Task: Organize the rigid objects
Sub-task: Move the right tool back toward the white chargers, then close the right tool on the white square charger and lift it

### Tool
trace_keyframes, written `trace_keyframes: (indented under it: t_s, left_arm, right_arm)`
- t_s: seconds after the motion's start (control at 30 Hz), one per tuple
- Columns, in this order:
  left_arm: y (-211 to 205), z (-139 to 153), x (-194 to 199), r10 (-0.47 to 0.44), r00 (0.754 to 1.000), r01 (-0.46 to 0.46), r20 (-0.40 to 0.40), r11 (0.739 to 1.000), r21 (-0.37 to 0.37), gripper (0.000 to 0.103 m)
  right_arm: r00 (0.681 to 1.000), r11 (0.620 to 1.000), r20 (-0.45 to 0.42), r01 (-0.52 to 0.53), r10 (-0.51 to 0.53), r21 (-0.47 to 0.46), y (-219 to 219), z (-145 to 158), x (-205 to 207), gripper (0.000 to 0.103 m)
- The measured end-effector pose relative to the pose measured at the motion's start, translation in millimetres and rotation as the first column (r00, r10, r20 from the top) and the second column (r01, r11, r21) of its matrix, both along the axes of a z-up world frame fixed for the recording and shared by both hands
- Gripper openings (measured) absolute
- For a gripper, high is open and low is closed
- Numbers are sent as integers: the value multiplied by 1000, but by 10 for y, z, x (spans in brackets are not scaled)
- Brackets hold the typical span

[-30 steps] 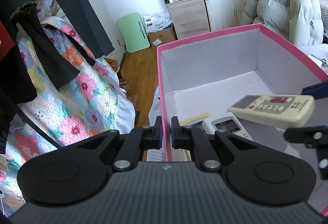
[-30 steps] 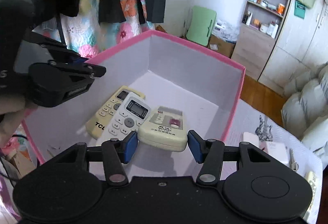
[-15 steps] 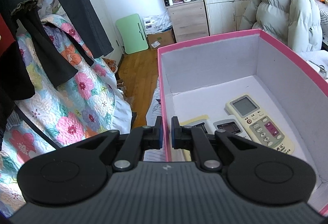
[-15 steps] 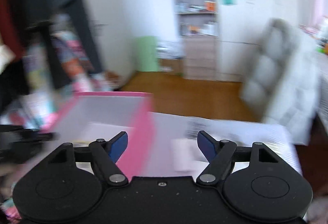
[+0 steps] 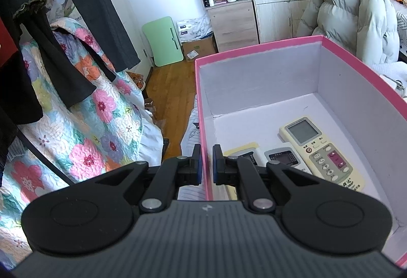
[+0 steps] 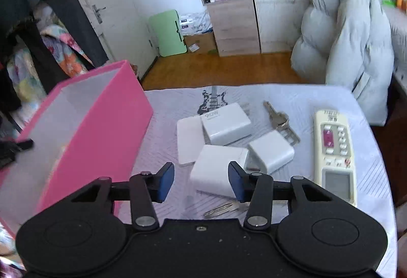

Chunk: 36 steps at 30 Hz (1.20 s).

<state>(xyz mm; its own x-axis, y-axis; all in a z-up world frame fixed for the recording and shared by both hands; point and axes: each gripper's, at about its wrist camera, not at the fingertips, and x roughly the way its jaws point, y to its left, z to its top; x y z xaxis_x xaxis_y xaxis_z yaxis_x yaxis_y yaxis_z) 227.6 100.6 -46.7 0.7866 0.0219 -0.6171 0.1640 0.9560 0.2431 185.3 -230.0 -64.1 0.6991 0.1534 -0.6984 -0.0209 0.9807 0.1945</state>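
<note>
My left gripper [image 5: 207, 166] is shut on the near wall of the pink box [image 5: 257, 49] and holds it still. Three remotes lie on the box floor, the beige remote [image 5: 323, 150] being the rightmost. In the right wrist view the pink box [image 6: 101, 125] stands at the left. My right gripper [image 6: 201, 182] hovers over the table, its jaws closing, with nothing pressed between the pads. A white charger [image 6: 216, 171] lies just beyond the fingertips. Two more white chargers [image 6: 226, 122] [image 6: 272, 150], keys [image 6: 278, 120] and another remote [image 6: 333, 150] lie on the cloth.
A flat white card [image 6: 188, 140] lies left of the chargers and a single key [image 6: 223, 209] close under the right gripper. The table edge runs along the right. A grey padded jacket [image 6: 348, 36] hangs over a chair behind; floral bedding [image 5: 76, 125] lies left of the box.
The right gripper let the beige remote go into the box, then swung right out of the box to above the chargers. The left gripper has stayed on the box wall.
</note>
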Motion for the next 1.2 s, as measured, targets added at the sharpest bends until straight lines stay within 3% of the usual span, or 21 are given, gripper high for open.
trace_keyframes:
  t_s: [0.4, 0.67, 0.77, 1.03, 1.2]
  left_arm:
    - [-2, -10, -10, -1, 1000, 1, 0, 1000, -13, 6]
    - [-17, -11, -8, -2, 1000, 2, -2, 1000, -14, 6]
    - [-14, -10, -10, -2, 1000, 2, -2, 1000, -15, 6]
    - [-14, -7, -3, -1, 1000, 1, -3, 1000, -8, 6]
    - [-6, -3, 0, 1, 1000, -1, -5, 1000, -7, 6]
  right_arm:
    - [995, 984, -97, -3, -15, -180, 290, -198, 389, 69]
    - [997, 964, -81, -24, 2, -264, 386, -228, 414, 70]
    - [998, 948, -61, -40, 22, -316, 406, -244, 363, 62]
    - [1000, 968, 20, -17, 23, -252, 388, -107, 131, 62]
    - [995, 978, 94, -16, 36, -209, 446, 216, -15, 62]
